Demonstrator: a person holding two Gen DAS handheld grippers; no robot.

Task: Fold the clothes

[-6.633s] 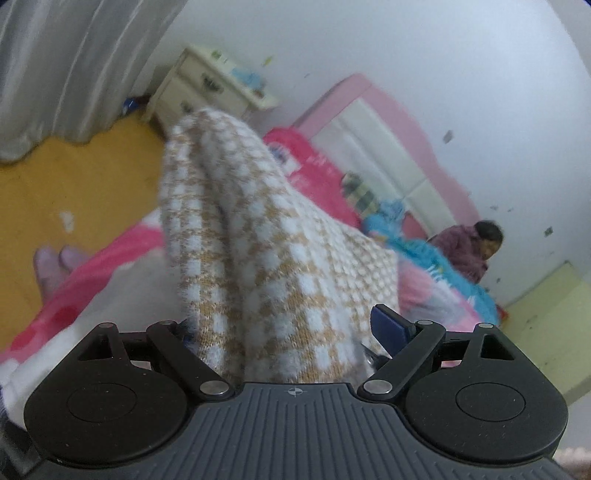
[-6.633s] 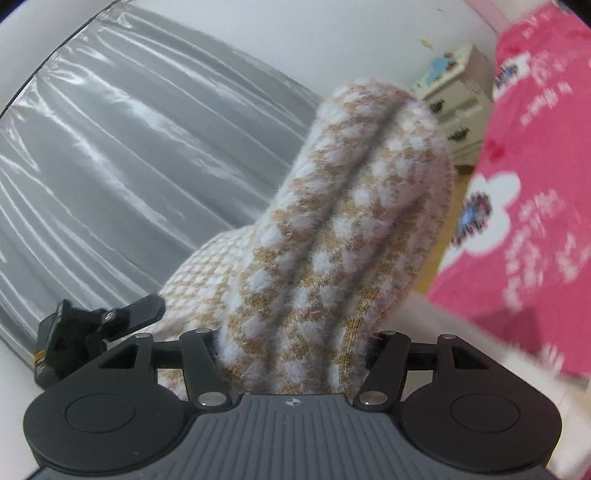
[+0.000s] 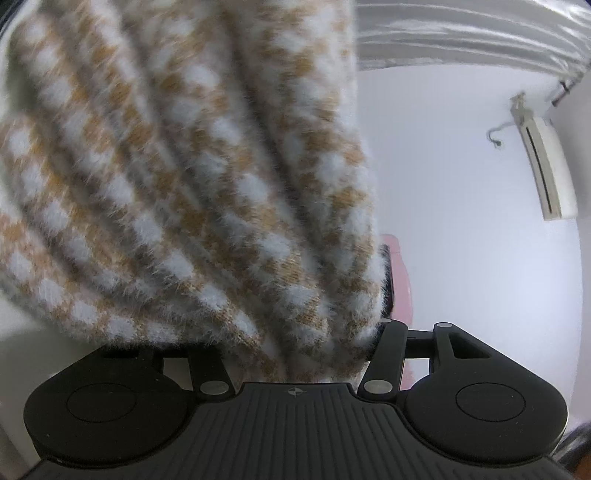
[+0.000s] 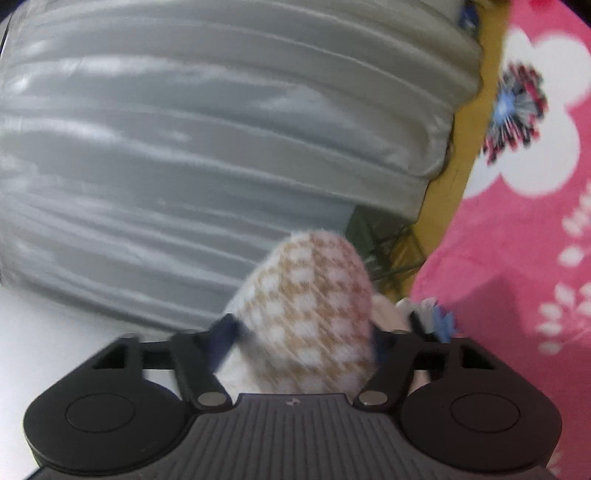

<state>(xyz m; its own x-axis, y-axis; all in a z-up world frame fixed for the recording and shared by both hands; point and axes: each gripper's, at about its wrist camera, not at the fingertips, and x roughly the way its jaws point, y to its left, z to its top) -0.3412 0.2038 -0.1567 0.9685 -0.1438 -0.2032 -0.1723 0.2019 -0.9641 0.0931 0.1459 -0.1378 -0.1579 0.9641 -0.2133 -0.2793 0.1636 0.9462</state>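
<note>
You are holding the left tongs [image 3: 295,347] pinched on the houndstooth sweater [image 3: 192,177], a fluffy tan-and-white knit. Its gathered folds are bunching between the two fingers and fanning out upward and to the left, filling most of the left wrist view. To the right of the knit, a white wall [image 3: 461,221] is showing, with an air conditioner unit [image 3: 546,166] mounted on it and a grey curtain [image 3: 461,33] running along the top.

You are holding the right tongs [image 4: 301,343] around a rounded fold of the same sweater [image 4: 310,314]. Their jaws have just been closing, and the fold is sitting between them, filling the gap; the blurred frame is not showing whether the pads are pressing on it. Beyond the fold, the grey curtain [image 4: 203,147] is spanning the far left, and a pink flowered bedspread [image 4: 517,258] is lying at the right.
</note>
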